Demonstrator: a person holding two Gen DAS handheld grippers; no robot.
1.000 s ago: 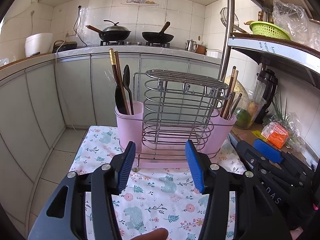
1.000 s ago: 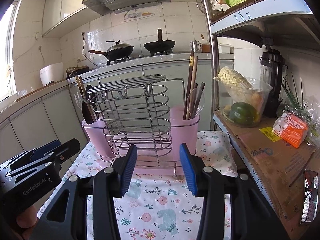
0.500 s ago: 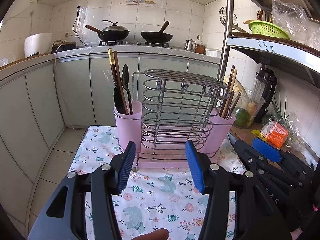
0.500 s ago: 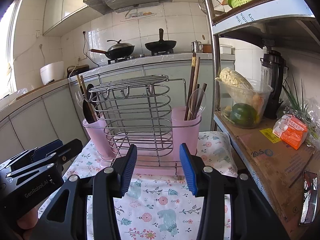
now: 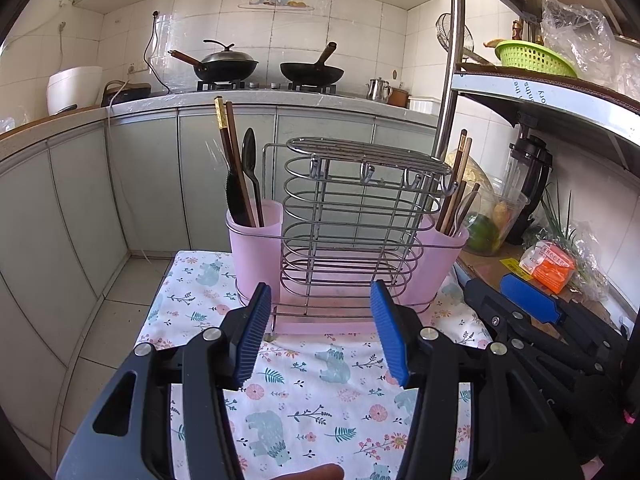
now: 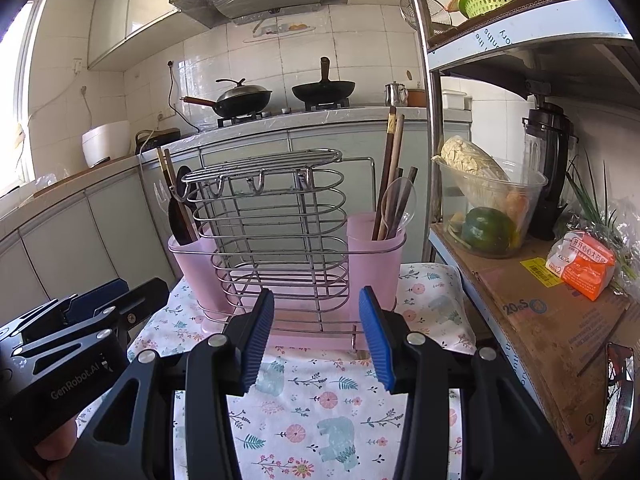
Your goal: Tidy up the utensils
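While utensils are sitting sorted in pink cups (image 5: 254, 256) | left gripper (image 5: 320, 332) and right gripper (image 6: 316, 334) are hovering, jaws spread, pinching nothing | judging: staging a reach.

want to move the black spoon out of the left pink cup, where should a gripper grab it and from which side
Grip the black spoon at its bowl end, which stands upright well above the left pink cup. Come from the right, wire-rack side, since the dark chopsticks lean close on its left.

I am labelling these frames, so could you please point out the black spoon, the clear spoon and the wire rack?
black spoon (image 5: 249, 148), left wrist view, on its bowl.
clear spoon (image 6: 400, 200), right wrist view, on its bowl.
wire rack (image 5: 352, 216), left wrist view, on a front wire loop.
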